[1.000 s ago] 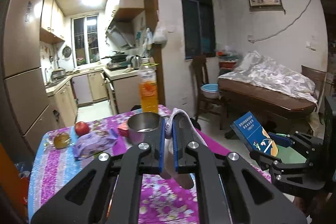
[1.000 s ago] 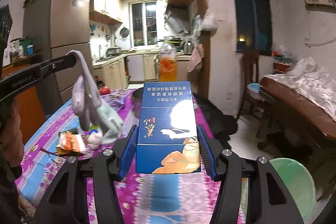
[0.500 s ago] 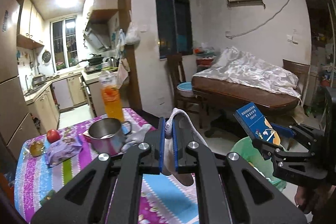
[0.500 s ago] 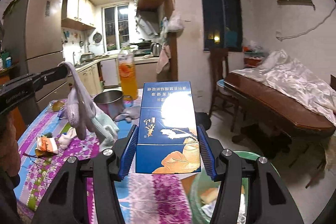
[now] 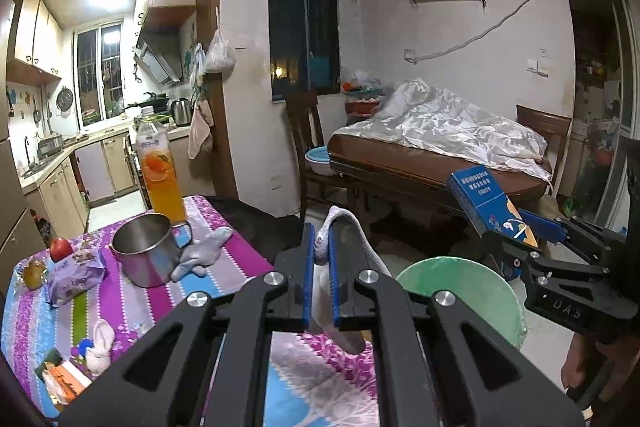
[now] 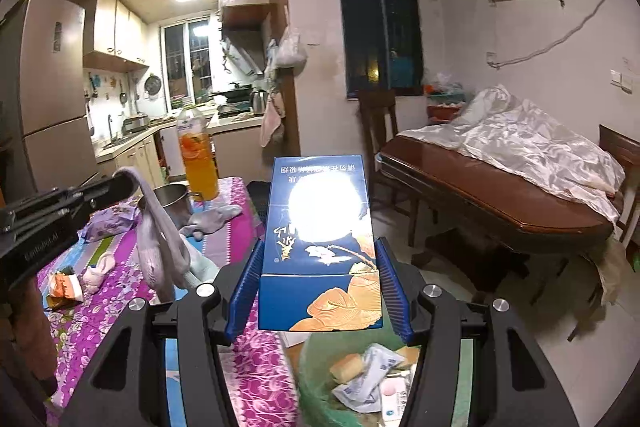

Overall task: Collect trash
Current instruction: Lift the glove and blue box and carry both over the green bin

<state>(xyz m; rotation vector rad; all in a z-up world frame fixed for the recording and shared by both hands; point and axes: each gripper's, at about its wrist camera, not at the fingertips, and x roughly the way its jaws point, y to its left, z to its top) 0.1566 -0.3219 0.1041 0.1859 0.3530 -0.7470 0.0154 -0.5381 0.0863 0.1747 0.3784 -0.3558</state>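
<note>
Left gripper [image 5: 319,279]: blue pads are drawn nearly together and clamped on a grey sock [image 5: 344,227], which is draped over the fingertips and hangs below them, above the table's edge.

Right gripper [image 6: 318,287]: pads are set wide apart and pressed against both sides of a blue carton [image 6: 320,243], held upright with its print inverted, directly above the green trash bin [image 6: 316,379].

Trash bin: wrappers [image 6: 368,375] and scraps are seen inside; it is placed on the floor just beside the table's near corner.

Table [image 5: 240,259]: covered in a purple floral cloth; a steel mug [image 5: 144,251], juice bottle [image 5: 160,175], second sock [image 5: 200,255], apple [image 5: 61,247] and snack packets [image 5: 74,277] are kept on it.

Open floor is seen between table and wooden bed [image 6: 492,195].
</note>
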